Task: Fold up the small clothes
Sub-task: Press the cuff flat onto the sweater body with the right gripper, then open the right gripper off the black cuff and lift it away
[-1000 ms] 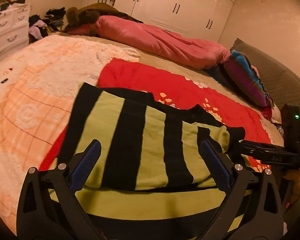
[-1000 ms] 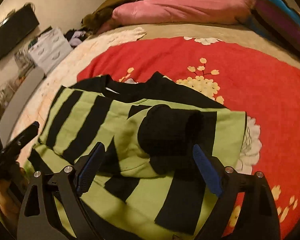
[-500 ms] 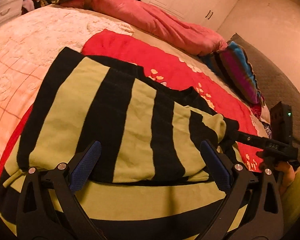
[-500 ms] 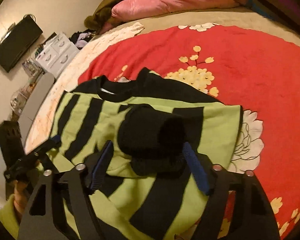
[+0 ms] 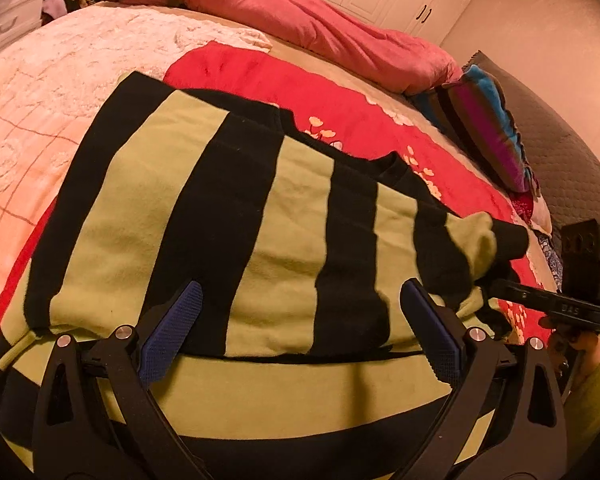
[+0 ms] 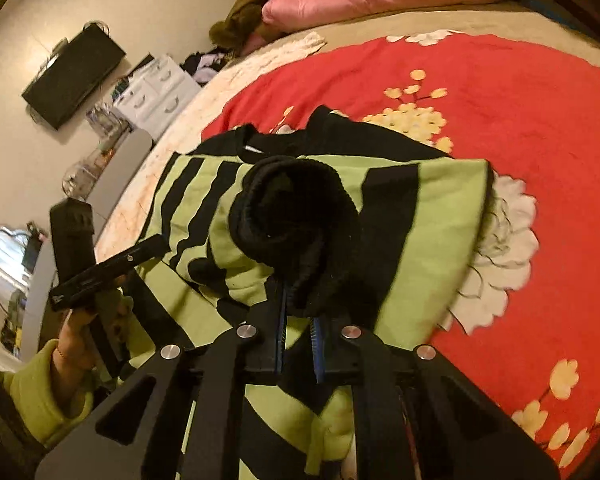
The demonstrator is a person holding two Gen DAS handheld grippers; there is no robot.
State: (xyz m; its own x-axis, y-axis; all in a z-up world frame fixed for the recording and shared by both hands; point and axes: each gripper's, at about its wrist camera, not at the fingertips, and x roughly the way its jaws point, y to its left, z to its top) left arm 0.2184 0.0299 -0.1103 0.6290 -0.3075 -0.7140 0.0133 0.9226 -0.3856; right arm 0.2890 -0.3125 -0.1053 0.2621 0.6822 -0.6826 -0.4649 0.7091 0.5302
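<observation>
Lying across the red blanket (image 6: pixel 520 128) on the bed (image 5: pixel 72 80), the green-and-black striped sweater (image 5: pixel 228 216) filled the middle of both views. The left gripper (image 5: pixel 304 328) hovered just over its near folded edge with its fingers (image 5: pixel 172 332) spread wide, holding nothing. The right gripper (image 6: pixel 298 334) had its fingers (image 6: pixel 279 336) pinched nearly together on the black cuff (image 6: pixel 296 216) of a sleeve, which bunched up toward 12 o'clock above them. A pink duvet (image 5: pixel 340 28) lay at the far side of the bed.
</observation>
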